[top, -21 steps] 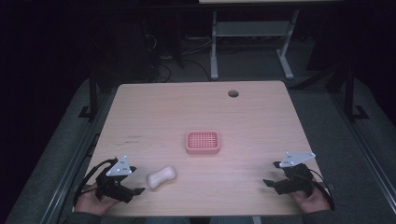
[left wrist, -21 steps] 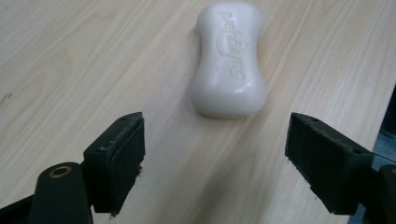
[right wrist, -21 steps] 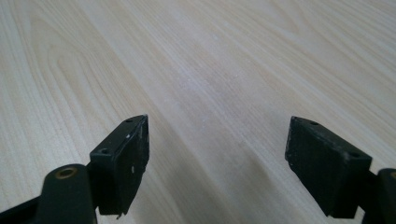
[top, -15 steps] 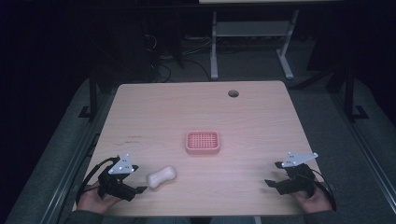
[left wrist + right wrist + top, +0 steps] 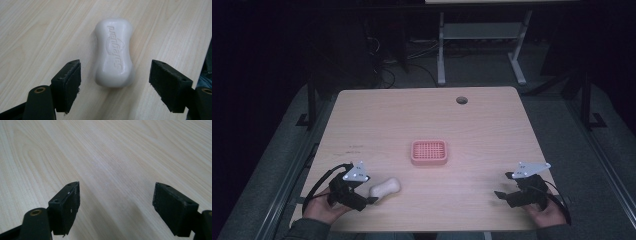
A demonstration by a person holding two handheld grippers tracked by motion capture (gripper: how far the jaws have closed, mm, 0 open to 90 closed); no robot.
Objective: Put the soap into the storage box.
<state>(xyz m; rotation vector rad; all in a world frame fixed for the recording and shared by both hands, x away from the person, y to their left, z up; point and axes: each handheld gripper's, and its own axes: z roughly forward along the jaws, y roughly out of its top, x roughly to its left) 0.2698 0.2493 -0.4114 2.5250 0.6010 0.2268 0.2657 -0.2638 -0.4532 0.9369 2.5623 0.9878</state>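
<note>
The white, peanut-shaped bar of soap [image 5: 114,52] lies on the light wooden table [image 5: 492,125], just ahead of the left gripper [image 5: 115,86]. Its long side points straight away between the wide-apart jaws, touching neither. The right gripper [image 5: 503,196] is far off, its jaws apart around nothing.

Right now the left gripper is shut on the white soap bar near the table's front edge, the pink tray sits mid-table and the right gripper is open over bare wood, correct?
Not quite. The left gripper is open: the left gripper view shows its jaws spread either side of the soap bar, clear gaps on both sides. The pink tray and open right gripper are as stated.
</note>
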